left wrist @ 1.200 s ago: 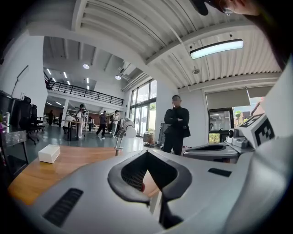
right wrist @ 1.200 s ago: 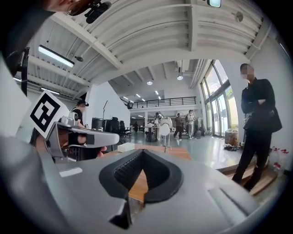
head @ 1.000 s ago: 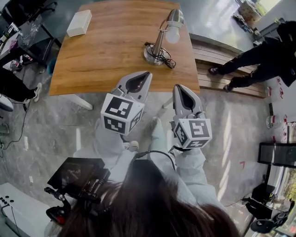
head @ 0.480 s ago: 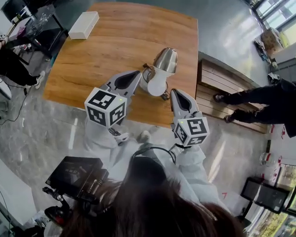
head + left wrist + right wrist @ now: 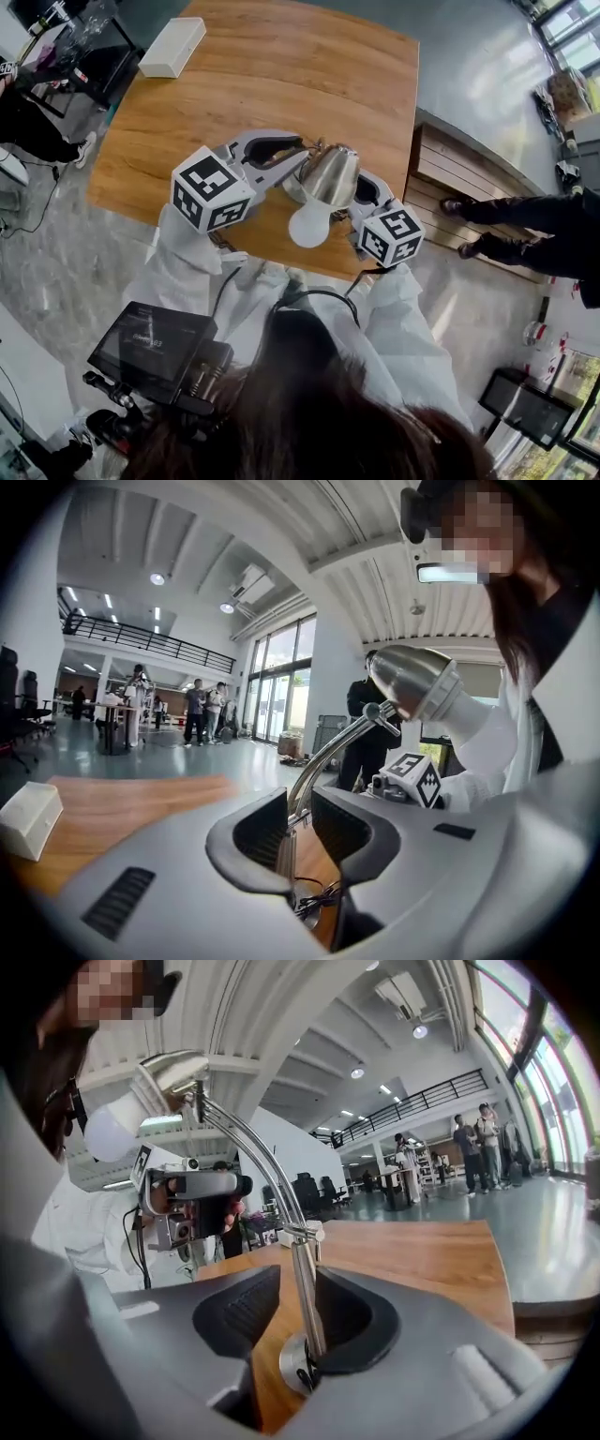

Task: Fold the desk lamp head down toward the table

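A brushed-metal desk lamp stands near the front edge of the wooden table [image 5: 262,75]. Its head [image 5: 330,176] with a white bulb [image 5: 309,225] points toward me, raised on a curved stem [image 5: 337,747]. My left gripper [image 5: 302,155] reaches the lamp from the left; its jaws are opening, with the lower stem between the pads [image 5: 298,822] and a narrow gap beside it. From the right comes my right gripper [image 5: 364,192], half hidden under the lamp head. Its jaws are opening too, astride the upright stem [image 5: 302,1279] just above the round base [image 5: 292,1365].
A white box [image 5: 172,47] lies at the table's far left corner. The lamp's black cord [image 5: 319,902] is bundled at the base. A slatted wooden bench [image 5: 459,169] and a standing person [image 5: 534,225] are to the right. A black device [image 5: 155,342] hangs at my left side.
Both grippers moved forward from over the floor to the lamp and went from shut to parted around its stem. The lamp head now sits between them in the head view.
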Tool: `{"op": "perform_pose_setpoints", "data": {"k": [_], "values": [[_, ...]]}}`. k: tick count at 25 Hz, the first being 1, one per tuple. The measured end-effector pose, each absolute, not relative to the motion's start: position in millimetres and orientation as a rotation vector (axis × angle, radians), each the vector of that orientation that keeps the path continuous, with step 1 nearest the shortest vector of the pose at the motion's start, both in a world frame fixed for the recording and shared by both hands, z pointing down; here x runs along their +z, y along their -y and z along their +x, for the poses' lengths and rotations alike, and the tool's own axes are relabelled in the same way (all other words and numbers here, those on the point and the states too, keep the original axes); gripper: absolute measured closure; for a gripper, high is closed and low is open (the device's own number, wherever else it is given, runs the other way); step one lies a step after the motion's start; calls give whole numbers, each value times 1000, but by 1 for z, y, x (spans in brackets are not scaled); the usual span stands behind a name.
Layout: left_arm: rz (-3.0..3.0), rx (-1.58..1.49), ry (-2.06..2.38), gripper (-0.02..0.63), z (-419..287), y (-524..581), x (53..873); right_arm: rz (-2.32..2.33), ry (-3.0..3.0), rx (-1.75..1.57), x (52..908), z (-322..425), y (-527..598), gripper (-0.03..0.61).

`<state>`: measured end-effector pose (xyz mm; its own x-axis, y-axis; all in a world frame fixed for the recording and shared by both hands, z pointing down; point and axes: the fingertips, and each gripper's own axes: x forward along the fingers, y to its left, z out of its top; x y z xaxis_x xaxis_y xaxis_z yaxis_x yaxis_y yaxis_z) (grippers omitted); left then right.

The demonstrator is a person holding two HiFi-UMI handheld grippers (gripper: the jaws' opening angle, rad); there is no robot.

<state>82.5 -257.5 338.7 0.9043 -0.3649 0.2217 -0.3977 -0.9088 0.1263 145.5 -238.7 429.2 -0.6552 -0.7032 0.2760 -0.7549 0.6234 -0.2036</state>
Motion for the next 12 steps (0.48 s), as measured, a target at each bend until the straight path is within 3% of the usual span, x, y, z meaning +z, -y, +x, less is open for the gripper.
{"op": "perform_pose_setpoints", "data": {"k": [5, 12], "values": [[2946, 297, 412, 461, 101, 275, 352, 1083, 2711, 444, 447, 140, 267, 433], [3044, 259, 273, 459, 123, 263, 337, 969, 2793, 442, 441, 131, 275, 430]]}}
